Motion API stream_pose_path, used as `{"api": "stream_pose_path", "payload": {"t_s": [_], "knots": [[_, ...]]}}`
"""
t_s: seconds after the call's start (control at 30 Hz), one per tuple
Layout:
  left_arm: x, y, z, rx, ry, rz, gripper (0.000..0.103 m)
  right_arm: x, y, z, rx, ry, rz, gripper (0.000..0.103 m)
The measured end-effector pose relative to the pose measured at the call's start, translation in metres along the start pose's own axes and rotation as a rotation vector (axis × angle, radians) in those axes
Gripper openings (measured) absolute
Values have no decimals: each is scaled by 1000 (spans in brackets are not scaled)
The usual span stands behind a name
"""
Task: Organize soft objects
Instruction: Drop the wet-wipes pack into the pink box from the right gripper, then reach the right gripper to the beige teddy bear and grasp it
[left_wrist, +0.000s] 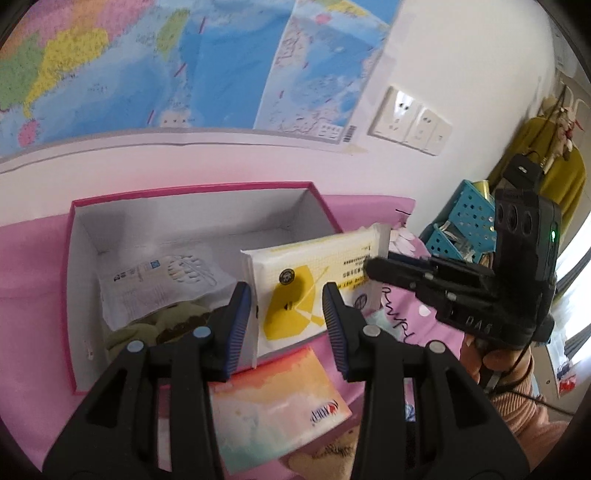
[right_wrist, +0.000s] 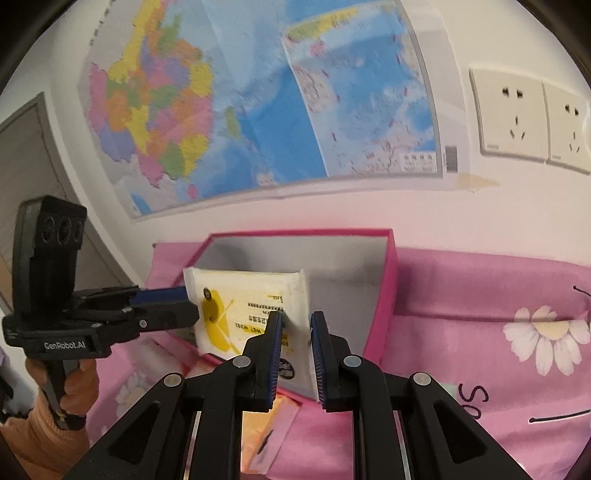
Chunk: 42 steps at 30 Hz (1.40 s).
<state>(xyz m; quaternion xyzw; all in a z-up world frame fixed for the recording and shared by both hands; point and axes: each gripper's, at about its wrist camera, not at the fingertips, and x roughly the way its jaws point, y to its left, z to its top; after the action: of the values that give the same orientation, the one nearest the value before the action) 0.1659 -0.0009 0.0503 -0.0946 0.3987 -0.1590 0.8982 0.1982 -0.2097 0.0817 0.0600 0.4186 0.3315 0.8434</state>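
My right gripper (right_wrist: 293, 354) is shut on the end of a white and yellow wet-wipes pack (right_wrist: 255, 317) and holds it tilted over the right wall of the pink box (right_wrist: 384, 295). In the left wrist view the pack (left_wrist: 314, 288) hangs over the box's (left_wrist: 74, 295) right side, with the right gripper (left_wrist: 373, 267) clamping its right end. My left gripper (left_wrist: 286, 317) is open and empty, just in front of the pack. Inside the box lie a white pouch (left_wrist: 162, 280) and a green soft toy (left_wrist: 162, 321).
An orange tissue pack (left_wrist: 273, 406) lies on the pink flowered bedsheet (right_wrist: 498, 295) in front of the box. A blue perforated basket (left_wrist: 465, 221) stands at the right. A wall with maps (right_wrist: 258, 110) and sockets (right_wrist: 517, 118) rises behind. A plush toy (left_wrist: 332, 454) lies near the bottom edge.
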Motion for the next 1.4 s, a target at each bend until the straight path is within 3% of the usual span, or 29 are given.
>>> {"api": "stream_pose_path", "payload": {"t_s": [0.5, 0.6, 0.8, 0.97, 1.07, 1.17, 1.4], "knots": [[35, 6, 0, -30, 112, 35, 42, 26, -12, -2, 21, 104, -74, 20], [39, 7, 3, -41, 109, 71, 47, 25, -10, 2, 28, 83, -88, 32], [14, -8, -9, 41, 28, 113, 47, 4, 3, -2, -19, 24, -98, 36], [-21, -29, -28, 137, -58, 81, 58, -22, 9, -22, -31, 7, -18, 44], [-38, -41, -44, 187, -79, 54, 58, -35, 12, -36, -23, 12, 26, 46], [-49, -45, -61, 202, -77, 26, 58, -48, 13, -59, -13, 38, 83, 47], [-47, -43, -104, 195, -6, -35, 58, -45, 6, -108, 11, 151, 60, 49]]}}
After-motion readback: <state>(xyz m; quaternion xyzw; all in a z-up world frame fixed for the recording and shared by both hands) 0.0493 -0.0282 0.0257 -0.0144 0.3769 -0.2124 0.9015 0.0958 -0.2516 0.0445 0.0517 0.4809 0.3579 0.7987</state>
